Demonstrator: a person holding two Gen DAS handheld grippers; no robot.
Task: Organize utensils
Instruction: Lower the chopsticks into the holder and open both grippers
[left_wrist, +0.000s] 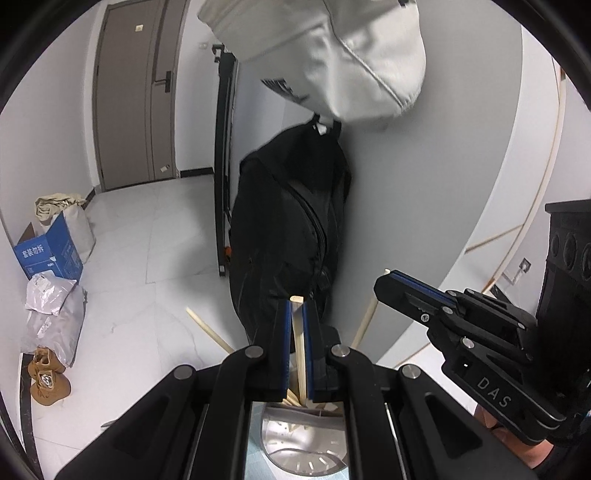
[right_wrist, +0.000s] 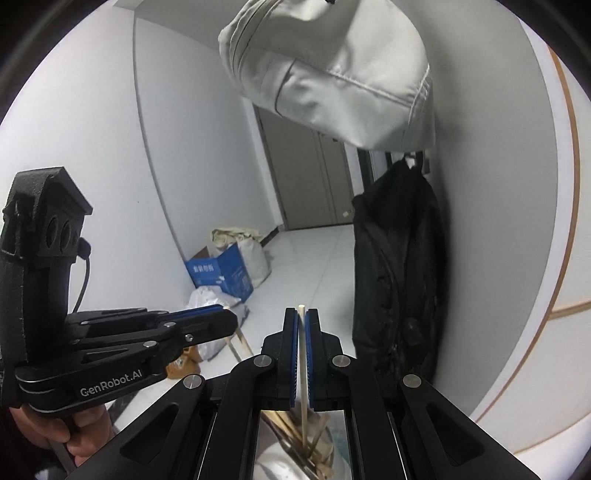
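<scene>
**Wooden chopsticks pinched in both tongs above the metal holder**

Wood, pale and thin: the left gripper (left_wrist: 295, 314) was clamped on one chopstick (left_wrist: 297, 332), its square end poking just past the blue pads (left_wrist: 283, 339). The right gripper (right_wrist: 302, 325) was closed the same way on a second chopstick (right_wrist: 303, 369). Both sticks ran down toward a shiny perforated metal holder (left_wrist: 295, 443) directly below, where more chopsticks (right_wrist: 295, 424) stood bunched.

Handling, judged: light, stiff, smooth, so apt to twist or slip between the pads; a grip near the upper third looked sensible. Thin enough to snap if levered against the holder rim.

Room: the two grippers sat near each other, side by side, so crossing paths was the risk. A black jacket (left_wrist: 291, 221) hung beyond, a pale cap (right_wrist: 332, 74) overhead, wall close on the right, open tiled floor (left_wrist: 147, 240) to the left.
</scene>
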